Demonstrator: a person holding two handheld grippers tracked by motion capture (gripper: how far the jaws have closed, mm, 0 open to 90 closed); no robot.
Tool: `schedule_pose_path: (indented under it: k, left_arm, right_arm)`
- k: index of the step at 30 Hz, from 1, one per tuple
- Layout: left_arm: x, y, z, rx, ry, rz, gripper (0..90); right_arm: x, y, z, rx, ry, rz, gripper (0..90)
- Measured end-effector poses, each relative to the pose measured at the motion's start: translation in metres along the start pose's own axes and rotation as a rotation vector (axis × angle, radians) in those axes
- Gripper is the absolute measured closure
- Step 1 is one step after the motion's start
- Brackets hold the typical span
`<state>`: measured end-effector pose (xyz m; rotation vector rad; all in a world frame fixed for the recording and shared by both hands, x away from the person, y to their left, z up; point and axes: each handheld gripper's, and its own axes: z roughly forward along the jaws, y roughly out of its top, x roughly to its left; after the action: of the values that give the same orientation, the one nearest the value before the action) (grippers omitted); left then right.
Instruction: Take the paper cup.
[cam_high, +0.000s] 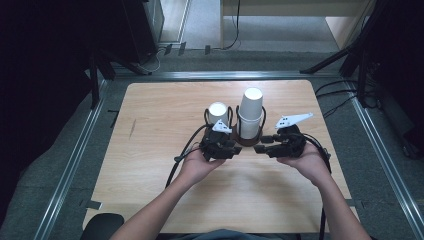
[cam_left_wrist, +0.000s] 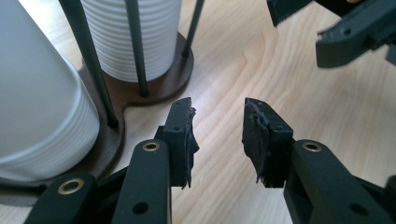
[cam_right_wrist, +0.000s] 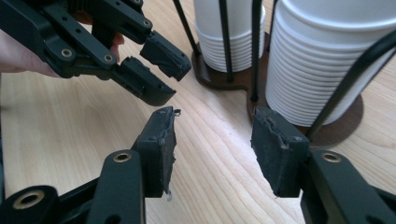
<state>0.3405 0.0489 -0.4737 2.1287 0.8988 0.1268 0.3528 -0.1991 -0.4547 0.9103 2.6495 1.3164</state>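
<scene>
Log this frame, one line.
left gripper: open, empty | right gripper: open, empty | cup stacks: in holder, untouched

On the desk (cam_high: 150, 150) ahead of me, two cup stacks (cam_high: 250, 112) stand side by side in a holder (cam_high: 247, 141); my left hand-held gripper (cam_high: 221, 144) and right hand-held gripper (cam_high: 264, 143) sit just before it.

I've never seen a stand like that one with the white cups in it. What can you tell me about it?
The stand is a dark brown flat base shaped like two joined discs, with thin black wire posts rising around each disc. It sits flat on the wooden table, near the middle. Each ring of posts holds a stack of upside-down white ribbed cups: a short stack on the left, a taller stack on the right. The left tongs and right tongs hang open just before it, not touching.
</scene>
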Motion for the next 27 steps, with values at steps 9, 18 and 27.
schedule_pose_path:
  k: [9, 18, 27]
  left_arm:
    - [-0.007, 0.01, 0.009, -0.009, 0.047, -0.005, 66.5]
    - [-0.009, 0.025, 0.013, -0.035, 0.081, -0.033, 73.3]
    - [-0.01, 0.032, 0.02, -0.042, 0.098, -0.031, 81.1]
  right_arm:
    - [-0.006, 0.006, -0.008, 0.015, -0.051, -0.016, 45.0]
    - [-0.016, 0.018, -0.025, 0.003, -0.083, 0.023, 44.1]
    - [-0.027, 0.043, -0.043, 0.001, -0.105, 0.0, 42.5]
